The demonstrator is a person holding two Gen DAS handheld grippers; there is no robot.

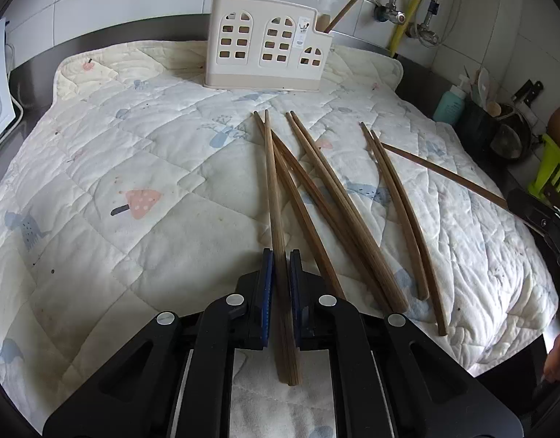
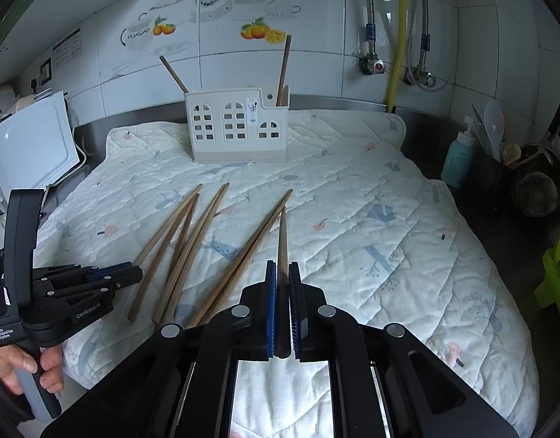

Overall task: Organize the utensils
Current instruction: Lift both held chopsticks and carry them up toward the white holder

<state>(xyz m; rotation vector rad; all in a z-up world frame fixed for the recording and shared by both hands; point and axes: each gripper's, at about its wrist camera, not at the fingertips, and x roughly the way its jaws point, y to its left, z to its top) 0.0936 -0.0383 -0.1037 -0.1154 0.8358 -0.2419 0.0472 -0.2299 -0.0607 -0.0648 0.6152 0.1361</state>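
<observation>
Several brown wooden chopsticks (image 1: pixel 338 197) lie on the quilted cloth (image 1: pixel 133 168); they also show in the right wrist view (image 2: pixel 192 244). A cream utensil holder (image 1: pixel 269 45) with window cut-outs stands at the far edge, with two chopsticks upright in it; it shows in the right wrist view (image 2: pixel 239 127) too. My left gripper (image 1: pixel 281 266) is shut on one chopstick (image 1: pixel 272 182) that lies on the cloth. My right gripper (image 2: pixel 282 273) is shut on another chopstick (image 2: pixel 282 241) and holds it pointing forward. The left gripper (image 2: pixel 130 273) shows in the right wrist view.
A white appliance (image 2: pixel 31 146) stands at the left. A teal bottle (image 2: pixel 458 157), a dark pot (image 2: pixel 535 182) and a green rack (image 2: pixel 557 273) stand at the right. Pipes (image 2: pixel 398 36) run down the tiled wall behind.
</observation>
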